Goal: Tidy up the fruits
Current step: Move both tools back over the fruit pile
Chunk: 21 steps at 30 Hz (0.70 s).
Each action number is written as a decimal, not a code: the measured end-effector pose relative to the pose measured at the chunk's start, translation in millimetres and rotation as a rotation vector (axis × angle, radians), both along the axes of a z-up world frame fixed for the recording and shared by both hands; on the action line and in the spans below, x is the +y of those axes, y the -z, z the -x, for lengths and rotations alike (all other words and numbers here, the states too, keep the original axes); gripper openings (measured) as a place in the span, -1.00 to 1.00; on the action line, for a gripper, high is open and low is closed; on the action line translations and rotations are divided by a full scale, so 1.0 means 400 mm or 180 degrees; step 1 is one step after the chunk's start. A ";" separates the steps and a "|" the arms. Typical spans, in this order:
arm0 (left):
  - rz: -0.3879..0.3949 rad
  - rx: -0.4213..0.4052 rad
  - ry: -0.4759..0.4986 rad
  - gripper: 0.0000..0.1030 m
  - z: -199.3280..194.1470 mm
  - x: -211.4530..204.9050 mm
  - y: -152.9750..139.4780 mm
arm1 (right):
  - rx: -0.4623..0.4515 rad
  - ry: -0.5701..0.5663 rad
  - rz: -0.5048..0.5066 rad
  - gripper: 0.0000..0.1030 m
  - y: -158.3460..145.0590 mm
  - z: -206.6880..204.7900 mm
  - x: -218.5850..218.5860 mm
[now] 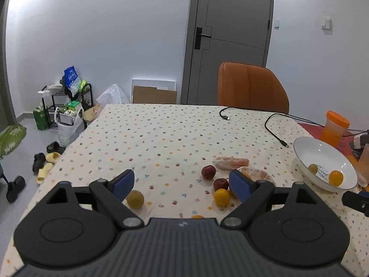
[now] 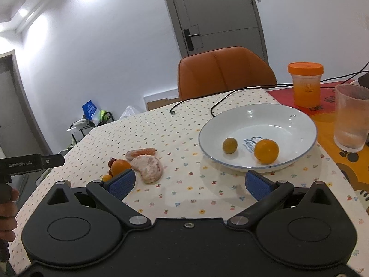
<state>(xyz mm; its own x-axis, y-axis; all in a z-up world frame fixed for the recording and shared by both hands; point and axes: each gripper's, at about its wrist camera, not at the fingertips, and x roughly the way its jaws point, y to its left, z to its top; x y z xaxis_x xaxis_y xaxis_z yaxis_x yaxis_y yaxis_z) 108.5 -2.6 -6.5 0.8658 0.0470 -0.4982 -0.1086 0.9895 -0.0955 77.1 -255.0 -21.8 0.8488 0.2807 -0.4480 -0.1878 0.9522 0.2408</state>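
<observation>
A white bowl [image 2: 295, 120] on the spotted tablecloth holds a small green fruit [image 2: 230, 145] and an orange fruit [image 2: 266, 151]; the same bowl [image 1: 306, 146] shows at the right in the left wrist view. My right gripper [image 2: 189, 182] hovers open just in front of the bowl, nothing between its fingers. My left gripper [image 1: 182, 182] is open above the cloth. Near it lie a green fruit [image 1: 135, 199], a yellow-orange fruit [image 1: 221, 197], two dark red fruits [image 1: 208, 172] and peeled citrus pieces [image 1: 231, 162]. In the right wrist view the peeled pieces [image 2: 150, 167] lie left of the bowl.
An orange-lidded jar [image 2: 305, 84] and a clear plastic cup [image 2: 351, 117] stand right of the bowl on a red mat. Black cables [image 1: 274, 129] run across the far cloth. An orange chair [image 1: 251, 87] stands behind the table. The left table edge drops to cluttered floor.
</observation>
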 end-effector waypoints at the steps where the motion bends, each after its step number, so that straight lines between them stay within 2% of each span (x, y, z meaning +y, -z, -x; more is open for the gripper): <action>1: 0.0052 0.0018 0.0022 0.71 -0.001 0.005 0.004 | 0.0002 -0.0023 0.0011 1.00 0.000 -0.001 0.005; 12: 0.0247 0.0139 0.0034 0.64 -0.001 0.017 0.064 | 0.0019 -0.0288 0.0148 1.00 0.006 -0.014 0.057; 21: 0.0320 0.0279 0.0126 0.35 -0.026 -0.001 0.110 | 0.0088 -0.0297 0.0170 1.00 0.023 -0.025 0.056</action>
